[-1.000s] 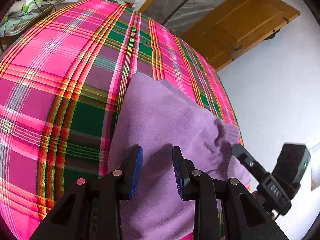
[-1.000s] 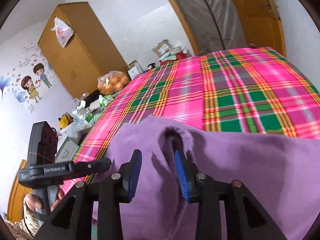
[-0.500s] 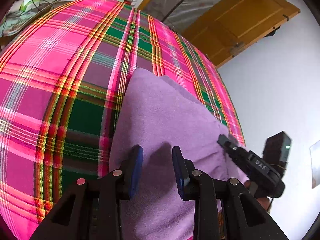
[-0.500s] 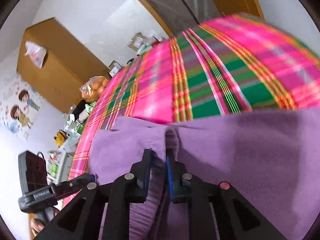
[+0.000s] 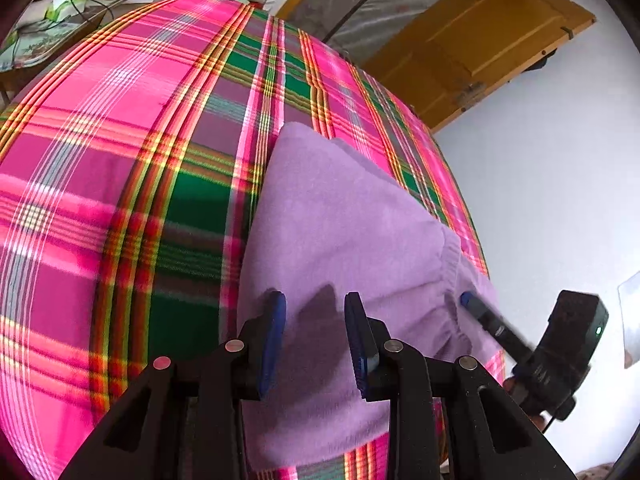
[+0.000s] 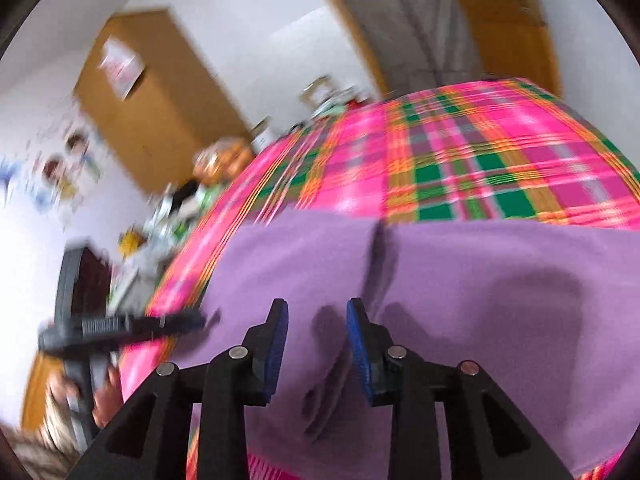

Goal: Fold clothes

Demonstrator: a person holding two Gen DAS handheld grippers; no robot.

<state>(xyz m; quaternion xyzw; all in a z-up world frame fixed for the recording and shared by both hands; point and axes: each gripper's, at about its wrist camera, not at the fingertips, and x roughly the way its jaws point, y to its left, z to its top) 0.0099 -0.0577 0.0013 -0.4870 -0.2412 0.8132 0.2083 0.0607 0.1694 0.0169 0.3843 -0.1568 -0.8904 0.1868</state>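
One purple garment [image 5: 344,240] lies on one bed with a pink and green checked cover [image 5: 132,152]. It is on the right half of the cover in the left wrist view, with a ribbed band near its right edge. There are two claws, one in each hand of the person.

The left claw [image 5: 316,316] hangs over the near part of the garment. Its two blue pads [image 5: 276,336] stand partly apart, and only flat cloth lies under the gap; it holds nothing. Whether the tips touch the cloth, I cannot tell.

To the right in this view, the right claw [image 5: 466,300] has its blue tip at the ribbed band. In its own view, which is blurred, the right claw [image 6: 318,320] has just been opening its jaws. They are now partly apart above the purple cloth, and no fold is pinched between them. A crease [image 6: 378,256] runs away in front of it.
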